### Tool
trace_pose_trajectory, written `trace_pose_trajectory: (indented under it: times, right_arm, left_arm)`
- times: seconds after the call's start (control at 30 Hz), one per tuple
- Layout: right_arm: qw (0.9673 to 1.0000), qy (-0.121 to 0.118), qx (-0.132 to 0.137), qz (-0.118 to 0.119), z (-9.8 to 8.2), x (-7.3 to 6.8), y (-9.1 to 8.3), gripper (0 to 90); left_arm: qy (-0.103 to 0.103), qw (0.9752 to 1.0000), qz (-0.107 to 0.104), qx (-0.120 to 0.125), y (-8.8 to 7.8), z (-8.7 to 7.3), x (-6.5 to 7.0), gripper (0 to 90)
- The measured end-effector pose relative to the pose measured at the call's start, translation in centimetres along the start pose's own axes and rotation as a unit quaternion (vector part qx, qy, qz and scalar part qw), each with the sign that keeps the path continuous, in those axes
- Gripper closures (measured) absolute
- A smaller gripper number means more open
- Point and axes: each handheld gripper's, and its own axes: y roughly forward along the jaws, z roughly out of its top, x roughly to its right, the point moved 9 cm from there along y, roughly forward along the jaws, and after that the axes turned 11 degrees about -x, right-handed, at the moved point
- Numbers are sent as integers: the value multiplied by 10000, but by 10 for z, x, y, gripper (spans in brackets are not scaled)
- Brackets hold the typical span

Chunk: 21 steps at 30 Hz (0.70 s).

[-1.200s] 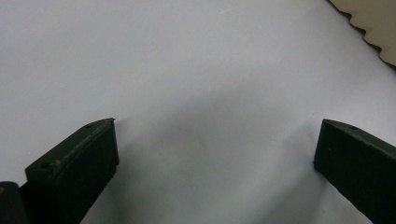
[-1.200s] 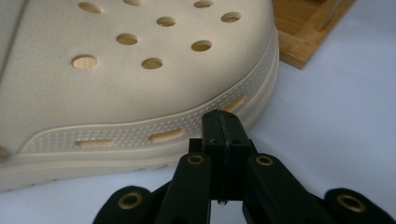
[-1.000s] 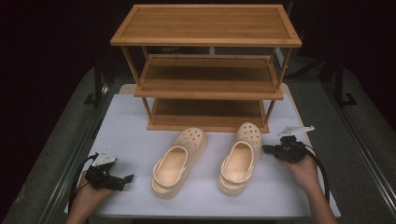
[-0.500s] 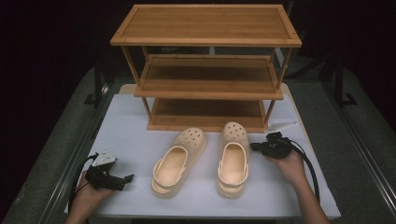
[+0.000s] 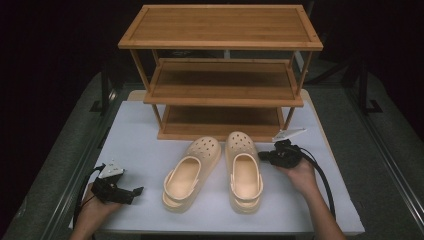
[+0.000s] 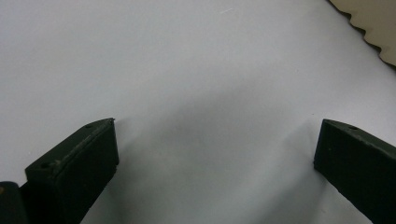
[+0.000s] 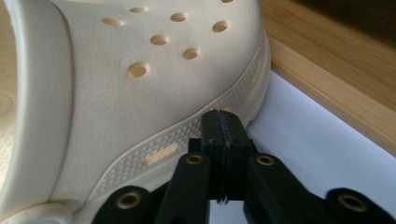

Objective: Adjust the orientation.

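Note:
Two cream perforated clogs lie on the white table, toes toward the rack: the left clog (image 5: 187, 175) angled, the right clog (image 5: 245, 172) straight. My right gripper (image 5: 263, 157) touches the right clog's outer side near the toe. In the right gripper view its pads (image 7: 223, 128) sit together with nothing between them, tips against the clog's sole edge (image 7: 154, 154); the jaws have just been opening slightly. My left gripper (image 5: 136, 191) rests on the table left of the left clog, open (image 6: 215, 140) over bare table, with a clog edge (image 6: 373, 23) at the corner.
A three-tier bamboo shoe rack (image 5: 220, 95) stands at the back of the table, its bottom shelf (image 7: 336, 70) just beyond the clogs' toes. The white table top (image 5: 145, 135) ends at dark side rails left and right.
My right gripper has moved left against the right clog, which has slid left and straightened beside the left clog. The left gripper has stayed put.

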Motion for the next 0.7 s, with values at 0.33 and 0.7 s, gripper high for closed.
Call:
trace_pose_trajectory:
  times: [0.33,0.7]
  right_arm:
    - [9993,219,315,0,-10,-17,-42,677]
    - [9982,68,553,229,-2,-56,-48,626]
  left_arm:
    - [0,10000,0,0,0,0,0,0]
    - [1,10000,0,5,0,0,0,0]
